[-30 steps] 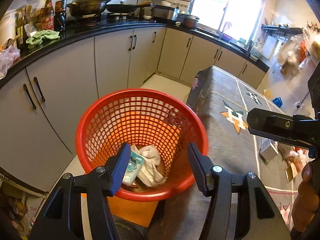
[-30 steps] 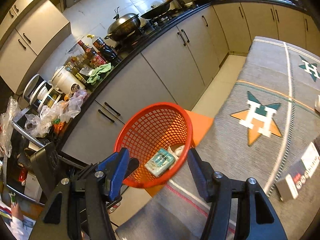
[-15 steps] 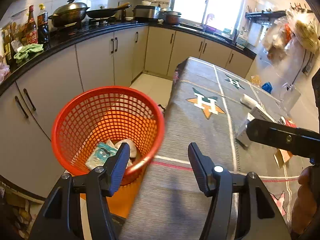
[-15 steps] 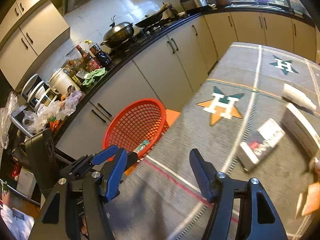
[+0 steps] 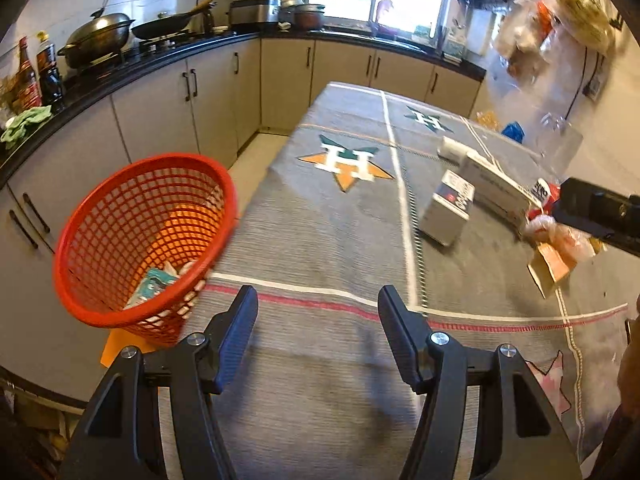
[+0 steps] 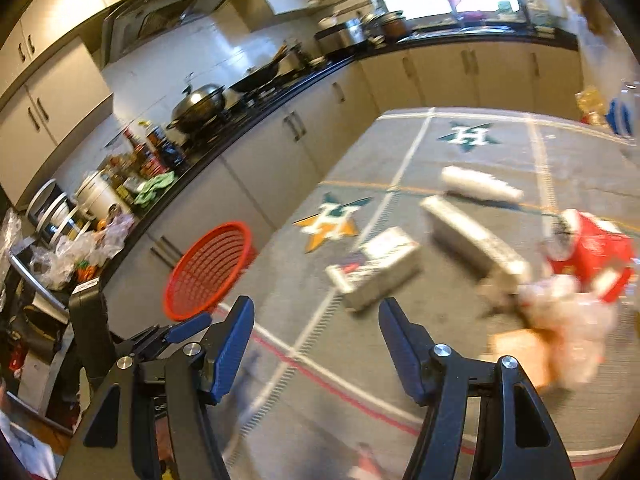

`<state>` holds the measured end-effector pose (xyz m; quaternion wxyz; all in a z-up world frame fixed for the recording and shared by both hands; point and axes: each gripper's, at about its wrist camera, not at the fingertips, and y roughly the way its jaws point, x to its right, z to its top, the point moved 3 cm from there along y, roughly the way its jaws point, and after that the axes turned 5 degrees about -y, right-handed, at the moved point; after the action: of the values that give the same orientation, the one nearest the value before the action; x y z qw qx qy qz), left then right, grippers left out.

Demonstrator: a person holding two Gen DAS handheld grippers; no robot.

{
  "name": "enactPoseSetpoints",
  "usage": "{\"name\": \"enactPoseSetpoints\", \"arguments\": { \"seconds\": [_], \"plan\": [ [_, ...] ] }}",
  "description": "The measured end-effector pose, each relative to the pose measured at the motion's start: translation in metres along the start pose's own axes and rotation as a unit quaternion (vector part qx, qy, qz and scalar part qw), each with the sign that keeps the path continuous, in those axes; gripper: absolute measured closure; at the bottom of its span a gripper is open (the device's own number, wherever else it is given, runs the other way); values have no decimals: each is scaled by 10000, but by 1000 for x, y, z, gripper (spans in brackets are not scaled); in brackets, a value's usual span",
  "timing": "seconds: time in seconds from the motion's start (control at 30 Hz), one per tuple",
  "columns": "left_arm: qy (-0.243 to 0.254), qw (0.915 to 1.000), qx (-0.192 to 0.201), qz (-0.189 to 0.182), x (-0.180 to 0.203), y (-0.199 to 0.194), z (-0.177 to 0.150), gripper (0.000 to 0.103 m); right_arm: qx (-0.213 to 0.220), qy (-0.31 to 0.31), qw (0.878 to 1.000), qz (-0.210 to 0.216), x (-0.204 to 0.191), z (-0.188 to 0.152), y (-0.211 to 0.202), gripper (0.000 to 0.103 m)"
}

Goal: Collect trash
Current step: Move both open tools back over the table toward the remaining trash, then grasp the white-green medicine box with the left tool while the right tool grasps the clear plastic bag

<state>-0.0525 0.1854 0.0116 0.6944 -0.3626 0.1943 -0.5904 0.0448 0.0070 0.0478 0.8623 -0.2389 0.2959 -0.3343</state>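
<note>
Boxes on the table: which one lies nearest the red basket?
The short grey box with the red-and-dark label, lying closest to the red basket; the long white box lies farther right, beyond it.

Motion blur smears the right wrist view: the boxes point(image 6: 380, 270) and red packet point(image 6: 592, 250) show no readable print. The basket point(image 5: 148, 240) wall hides most of its litter point(image 5: 154, 286).

basket point(image 5: 144, 240) left of table point(image 5: 320, 240) | boxes point(image 5: 450, 208) on table (right side) | wrappers point(image 5: 154, 284) in basket
</note>
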Motion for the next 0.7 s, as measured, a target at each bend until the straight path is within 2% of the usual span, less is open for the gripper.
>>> {"name": "enactPoseSetpoints", "arguments": {
  "seconds": [0.23,0.47,0.6,0.7],
  "plan": [
    [350,9994,-36,-19,32,4,3,41,322,326,9989,-18,47,-2,-34,34],
    [682,9976,-53,-71,70,18,27,36,436,670,9968,28,90,-20,-54,34],
    [674,9974,-224,-118,89,37,43,36,361,968,9942,289,113,-32,-56,34],
    [717,9972,-208,-10,104,48,54,36,655,1228,9894,418,129,-34,-71,33]
  ]
}}
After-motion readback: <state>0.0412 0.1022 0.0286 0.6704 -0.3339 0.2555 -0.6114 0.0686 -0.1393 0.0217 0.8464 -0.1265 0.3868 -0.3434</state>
